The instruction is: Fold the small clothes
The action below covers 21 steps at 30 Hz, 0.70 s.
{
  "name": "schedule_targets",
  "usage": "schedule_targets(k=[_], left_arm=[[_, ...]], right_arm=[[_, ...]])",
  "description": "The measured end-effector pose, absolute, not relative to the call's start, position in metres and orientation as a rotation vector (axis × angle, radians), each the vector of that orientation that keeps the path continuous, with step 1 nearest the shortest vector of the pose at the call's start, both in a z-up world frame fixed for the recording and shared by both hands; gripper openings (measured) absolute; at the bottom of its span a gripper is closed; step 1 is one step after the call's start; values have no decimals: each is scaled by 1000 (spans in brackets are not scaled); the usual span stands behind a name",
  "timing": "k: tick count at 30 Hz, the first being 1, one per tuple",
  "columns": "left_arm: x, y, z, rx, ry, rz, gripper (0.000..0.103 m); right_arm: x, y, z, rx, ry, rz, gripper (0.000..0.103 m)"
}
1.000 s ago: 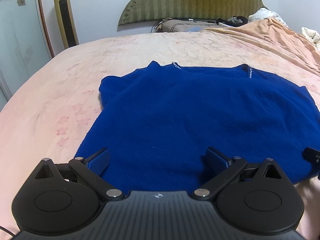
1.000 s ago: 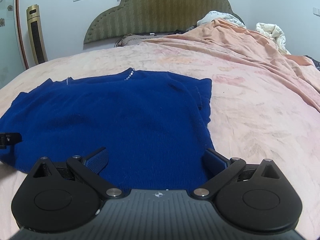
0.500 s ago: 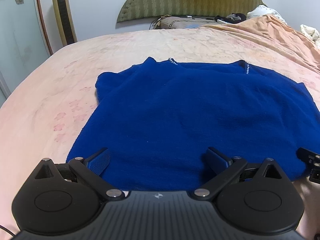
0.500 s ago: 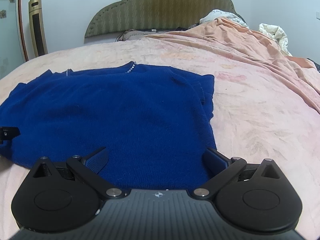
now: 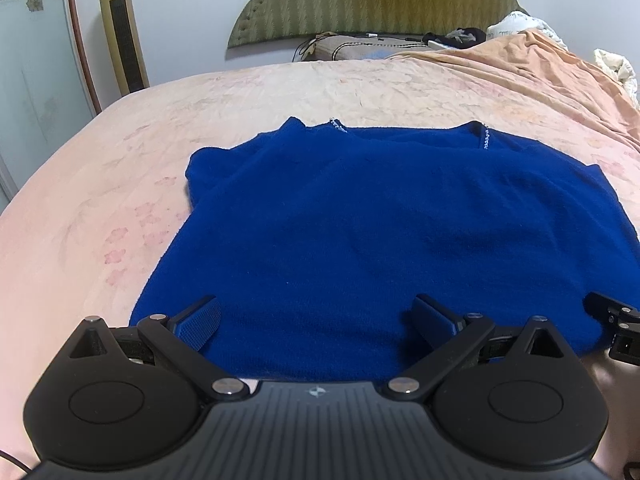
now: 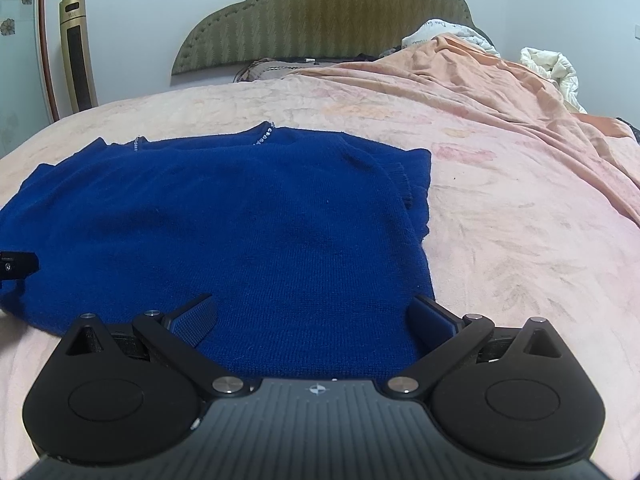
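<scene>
Both claws spread wide over sweater hem.

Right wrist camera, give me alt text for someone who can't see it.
A blue sweater lies flat on a pink bedspread, the open right gripper poised at its near hem.

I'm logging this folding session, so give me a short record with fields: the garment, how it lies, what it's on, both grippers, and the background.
garment: blue sweater, beaded trim at the neckline
lie: spread flat, neckline toward the headboard, sleeves tucked in at the sides
surface: bed with a pink floral sheet
left gripper: jaws open, at the near hem, nothing held
right gripper: jaws open, at the near hem by the right corner, nothing held
background: gold tower fan, orange blanket bunched on the right
</scene>
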<state>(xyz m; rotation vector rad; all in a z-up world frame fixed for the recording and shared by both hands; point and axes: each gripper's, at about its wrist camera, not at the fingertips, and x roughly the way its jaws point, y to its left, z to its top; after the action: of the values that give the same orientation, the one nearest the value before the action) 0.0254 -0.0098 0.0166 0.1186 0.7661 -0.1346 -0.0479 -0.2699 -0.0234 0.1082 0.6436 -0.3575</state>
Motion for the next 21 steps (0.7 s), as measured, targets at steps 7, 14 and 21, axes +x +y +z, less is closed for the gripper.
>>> schedule_targets(k=[7,14,21], left_arm=[[25,-10,17,121,768,-135,102],[22,-9,18,125,763,-138,102],[18,-9,21,124,762,-144,102]], right_arm=[[-49,-270,-23,105,642,-358,103],[-59,-260,-13,120,609,-374,103],[-60,-237,2,90,616,-305,103]])
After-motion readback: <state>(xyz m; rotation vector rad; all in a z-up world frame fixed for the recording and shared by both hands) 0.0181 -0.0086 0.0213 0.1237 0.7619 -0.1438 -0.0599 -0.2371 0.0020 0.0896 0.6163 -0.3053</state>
